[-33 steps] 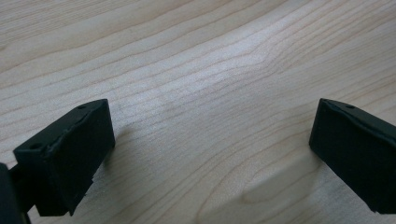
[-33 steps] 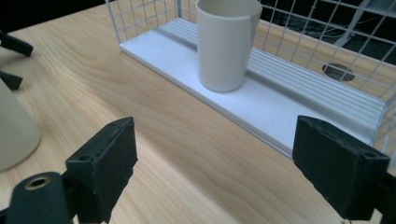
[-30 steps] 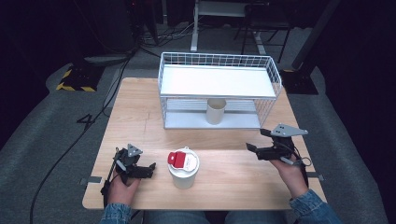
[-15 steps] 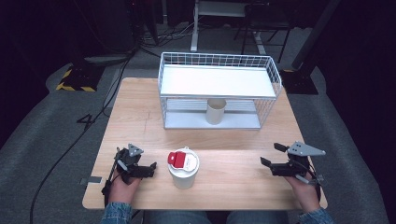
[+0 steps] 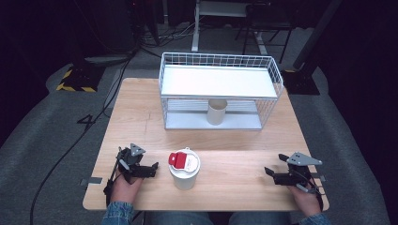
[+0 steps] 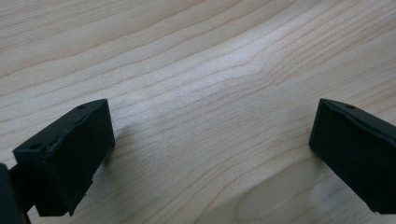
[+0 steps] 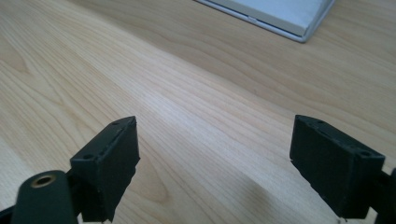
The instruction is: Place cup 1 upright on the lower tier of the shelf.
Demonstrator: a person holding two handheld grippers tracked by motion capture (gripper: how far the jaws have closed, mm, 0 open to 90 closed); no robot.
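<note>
A white cup with a red-and-white lid (image 5: 184, 168) stands on the wooden table (image 5: 234, 150) near its front edge. Just left of the cup my left gripper (image 5: 153, 168) rests low, its jaws pointing at the cup and apart from it. In the left gripper view that gripper (image 6: 210, 121) is open over bare wood. My right gripper (image 5: 274, 165) sits low at the front right, pointing left, well clear of the cup. Its jaws (image 7: 215, 133) have just been closing a little but stand open with nothing between them.
A white wire rack (image 5: 220, 82) with a solid shelf stands at the back of the table. A beige cup (image 5: 217, 111) stands under that shelf. A corner of the rack's base (image 7: 280, 14) lies ahead of the right gripper. Dark floor and cables surround the table.
The right hand has come down and back toward the table's front right edge. The left hand and the lidded cup have stayed put.
</note>
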